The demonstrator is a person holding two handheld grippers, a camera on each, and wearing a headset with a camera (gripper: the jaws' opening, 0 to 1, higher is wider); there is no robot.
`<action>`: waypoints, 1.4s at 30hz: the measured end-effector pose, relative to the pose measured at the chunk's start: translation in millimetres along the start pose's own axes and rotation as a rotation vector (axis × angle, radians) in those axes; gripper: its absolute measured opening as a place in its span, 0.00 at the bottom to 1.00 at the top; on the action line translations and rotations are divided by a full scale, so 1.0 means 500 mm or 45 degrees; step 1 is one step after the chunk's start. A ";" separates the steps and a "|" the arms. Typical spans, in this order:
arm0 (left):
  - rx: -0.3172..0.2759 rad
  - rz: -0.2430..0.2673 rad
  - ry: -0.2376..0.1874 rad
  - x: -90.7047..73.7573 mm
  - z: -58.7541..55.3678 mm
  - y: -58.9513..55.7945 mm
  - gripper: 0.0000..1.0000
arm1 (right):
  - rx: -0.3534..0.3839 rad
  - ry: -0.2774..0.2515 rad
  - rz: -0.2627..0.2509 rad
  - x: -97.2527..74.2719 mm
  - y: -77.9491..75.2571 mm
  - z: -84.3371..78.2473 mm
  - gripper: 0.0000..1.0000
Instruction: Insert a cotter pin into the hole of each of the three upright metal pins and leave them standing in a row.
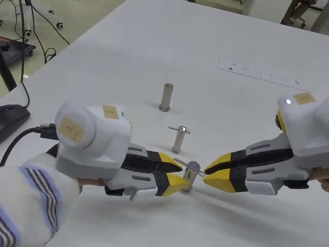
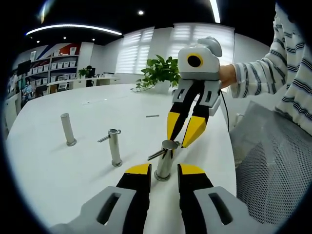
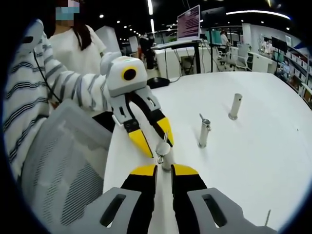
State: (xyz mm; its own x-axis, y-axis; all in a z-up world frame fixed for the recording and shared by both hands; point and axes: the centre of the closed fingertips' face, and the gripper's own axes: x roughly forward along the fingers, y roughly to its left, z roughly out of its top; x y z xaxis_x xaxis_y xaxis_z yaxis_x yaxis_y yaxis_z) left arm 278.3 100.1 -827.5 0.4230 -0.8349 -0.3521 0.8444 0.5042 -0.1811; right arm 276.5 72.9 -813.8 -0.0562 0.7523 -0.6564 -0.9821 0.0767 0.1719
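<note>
White tabletop [image 1: 128,51], one broad surface, carries everything. Two grippers meet over its near part, each grey and black with yellow tips. The left gripper [image 1: 183,174] comes in from the left, its jaws parted and straddling the base of the nearest metal pin [image 1: 192,175]; in the left gripper view a sliver of table shows on each side of the pin. The right gripper [image 1: 207,172] points in from the opposite side, its tips drawn almost together at the top of that same pin. Whether they pinch anything cannot be told.

Three metal pins stand upright in a slanting row, short grey cylinders with a small flange at the foot. The far one [image 1: 166,96] is bare. The middle one [image 1: 179,139] has a cotter pin [image 1: 179,129] through its top. Another cotter pin [image 1: 181,162] sticks out sideways from the nearest pin's top, so two thin wire cotter pins in all.
</note>
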 end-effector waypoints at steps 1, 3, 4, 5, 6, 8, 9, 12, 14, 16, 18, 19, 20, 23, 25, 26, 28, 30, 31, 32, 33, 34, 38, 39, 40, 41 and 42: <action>-0.002 0.004 0.002 -0.005 -0.001 0.001 0.27 | 0.005 -0.004 -0.010 0.000 0.000 0.003 0.15; 0.010 0.021 -0.005 -0.014 -0.001 0.005 0.33 | 0.006 -0.008 -0.026 0.001 0.000 0.006 0.17; 0.011 0.031 -0.013 -0.019 -0.001 0.008 0.38 | 0.005 -0.007 -0.032 0.002 -0.001 0.007 0.18; -0.005 0.040 -0.022 -0.025 -0.001 0.013 0.42 | 0.008 -0.006 -0.042 0.004 -0.001 0.008 0.19; -0.010 0.045 -0.025 -0.029 -0.002 0.014 0.47 | 0.007 -0.006 -0.046 0.006 0.000 0.009 0.20; -0.017 0.055 -0.032 -0.039 -0.003 0.017 0.56 | 0.009 -0.013 -0.059 0.011 0.000 0.014 0.23; -0.030 0.059 -0.035 -0.044 -0.004 0.018 0.60 | 0.006 -0.017 -0.063 0.014 0.002 0.016 0.24; -0.052 0.059 -0.049 -0.055 -0.003 0.016 0.69 | 0.003 -0.026 -0.078 0.022 0.002 0.021 0.26; -0.059 0.069 -0.062 -0.060 0.000 0.016 0.75 | -0.003 -0.024 -0.083 0.028 0.001 0.022 0.26; -0.071 0.077 -0.074 -0.064 0.003 0.015 0.80 | -0.005 -0.023 -0.086 0.033 0.001 0.022 0.26; -0.077 0.098 -0.097 -0.069 0.009 0.016 0.86 | -0.003 -0.024 -0.089 0.037 -0.001 0.022 0.25; -0.089 0.104 -0.101 -0.072 0.010 0.016 0.89 | -0.004 -0.023 -0.090 0.040 -0.001 0.022 0.25; -0.097 0.101 -0.107 -0.074 0.011 0.014 0.91 | -0.005 -0.024 -0.093 0.041 -0.002 0.022 0.25; -0.112 0.106 -0.127 -0.080 0.015 0.009 0.98 | -0.006 -0.023 -0.108 0.045 -0.009 0.021 0.25; -0.117 0.133 -0.142 -0.085 0.017 0.011 0.99 | -0.004 -0.026 -0.112 0.049 -0.012 0.020 0.25; -0.124 0.151 -0.147 -0.086 0.017 0.014 0.99 | -0.002 -0.027 -0.110 0.051 -0.012 0.019 0.24; -0.131 0.159 -0.139 -0.089 0.014 0.013 0.99 | -0.006 -0.021 -0.104 0.056 -0.010 0.017 0.24; -0.133 0.163 -0.137 -0.093 0.012 0.012 0.99 | -0.012 -0.016 -0.100 0.060 -0.008 0.017 0.23; -0.139 0.169 -0.141 -0.094 0.012 0.013 0.99 | -0.018 -0.016 -0.096 0.062 -0.006 0.018 0.23; -0.144 0.175 -0.141 -0.096 0.011 0.014 0.99 | -0.020 -0.017 -0.093 0.063 -0.005 0.018 0.22; -0.150 0.183 -0.140 -0.098 0.010 0.015 0.99 | -0.024 -0.017 -0.090 0.065 -0.004 0.018 0.21; -0.152 0.190 -0.141 -0.100 0.010 0.016 0.99 | -0.027 -0.014 -0.091 0.066 -0.004 0.018 0.21; -0.174 0.216 -0.156 -0.109 0.010 0.020 0.99 | -0.038 -0.011 -0.098 0.066 -0.010 0.018 0.17; -0.181 0.223 -0.158 -0.111 0.010 0.022 0.99 | -0.040 -0.011 -0.094 0.066 -0.010 0.018 0.17; -0.186 0.227 -0.158 -0.113 0.009 0.022 0.99 | -0.044 -0.012 -0.090 0.067 -0.009 0.018 0.17; -0.195 0.230 -0.160 -0.115 0.009 0.022 0.99 | -0.053 -0.011 -0.090 0.067 -0.010 0.018 0.17; -0.201 0.233 -0.162 -0.117 0.008 0.022 0.99 | -0.055 -0.010 -0.088 0.067 -0.009 0.018 0.17</action>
State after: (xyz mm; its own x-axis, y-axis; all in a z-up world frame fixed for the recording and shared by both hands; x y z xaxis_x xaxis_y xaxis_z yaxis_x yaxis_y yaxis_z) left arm 264.1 153.6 -805.2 0.6105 -0.7425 -0.2757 0.6924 0.6693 -0.2693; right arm 280.8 103.4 -829.9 0.0137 0.7515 -0.6596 -0.9905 0.1006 0.0941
